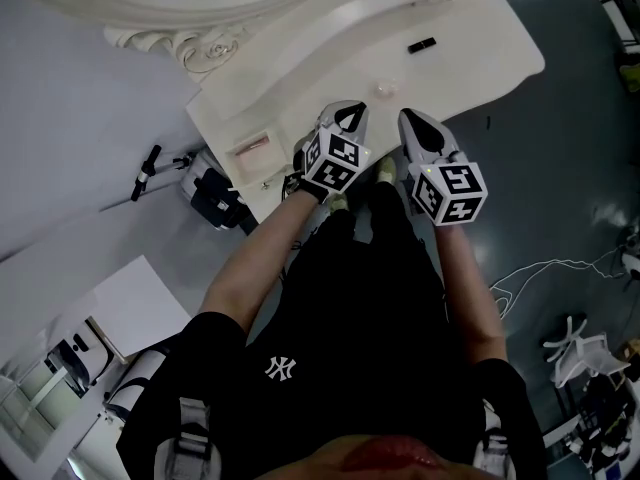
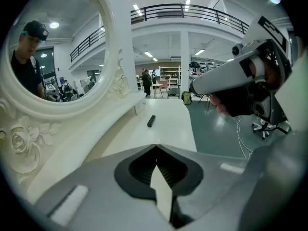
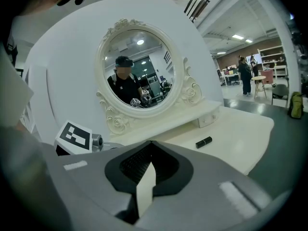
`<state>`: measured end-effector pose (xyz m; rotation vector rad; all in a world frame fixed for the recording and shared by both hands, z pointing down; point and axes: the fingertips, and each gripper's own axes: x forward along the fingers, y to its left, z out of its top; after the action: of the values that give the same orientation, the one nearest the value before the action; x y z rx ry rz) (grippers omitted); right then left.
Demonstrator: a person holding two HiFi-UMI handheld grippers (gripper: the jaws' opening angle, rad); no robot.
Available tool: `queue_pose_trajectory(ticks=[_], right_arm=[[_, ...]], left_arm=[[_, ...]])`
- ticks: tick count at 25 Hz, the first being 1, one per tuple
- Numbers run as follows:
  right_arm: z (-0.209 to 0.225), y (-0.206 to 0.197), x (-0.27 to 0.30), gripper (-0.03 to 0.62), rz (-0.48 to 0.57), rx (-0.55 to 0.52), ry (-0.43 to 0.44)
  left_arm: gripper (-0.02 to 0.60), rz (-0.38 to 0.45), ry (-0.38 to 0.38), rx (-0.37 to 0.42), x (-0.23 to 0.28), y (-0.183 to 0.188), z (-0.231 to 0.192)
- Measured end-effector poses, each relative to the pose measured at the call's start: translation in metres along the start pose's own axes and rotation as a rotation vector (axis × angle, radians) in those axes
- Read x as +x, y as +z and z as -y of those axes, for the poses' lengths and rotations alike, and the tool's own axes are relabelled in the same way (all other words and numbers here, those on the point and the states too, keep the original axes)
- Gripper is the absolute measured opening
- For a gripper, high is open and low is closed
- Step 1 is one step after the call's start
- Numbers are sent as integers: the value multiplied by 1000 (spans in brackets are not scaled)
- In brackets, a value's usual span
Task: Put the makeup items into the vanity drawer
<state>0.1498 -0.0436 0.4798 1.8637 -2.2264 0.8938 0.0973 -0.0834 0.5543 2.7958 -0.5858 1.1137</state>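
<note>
Left gripper is clenched with nothing inside. In the left gripper view its two jaws meet tip to tip, and only the dark ribbed pads show behind them. The right gripper is in the same condition: jaws pressed together, empty. Both are held side by side, close but apart, over the front edge of the cream-white vanity table, with the tips directed to the table top. The small black tube of cylinder shape lies on its side on the bare table top, well apart from both grippers and toward the right end of the table. Behind it, under the raised shelf, is a small drawer with a round knob — whether it is fully pushed in cannot be told. An oval mirror in a carved cream frame stands over the shelf and reflects a person in a dark shirt and cap.
</note>
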Motion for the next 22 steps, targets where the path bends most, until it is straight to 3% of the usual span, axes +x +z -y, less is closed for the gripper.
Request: queue_pose_trajectory(ticks=[4,22], right_arm=[[22,-2,5,25,-12,18,7],[90,-15,19,25,-64,93,25]], left_arm=[[3,-19,-18,14,25,7,6],[223,-162,-119,151,112,3,18]])
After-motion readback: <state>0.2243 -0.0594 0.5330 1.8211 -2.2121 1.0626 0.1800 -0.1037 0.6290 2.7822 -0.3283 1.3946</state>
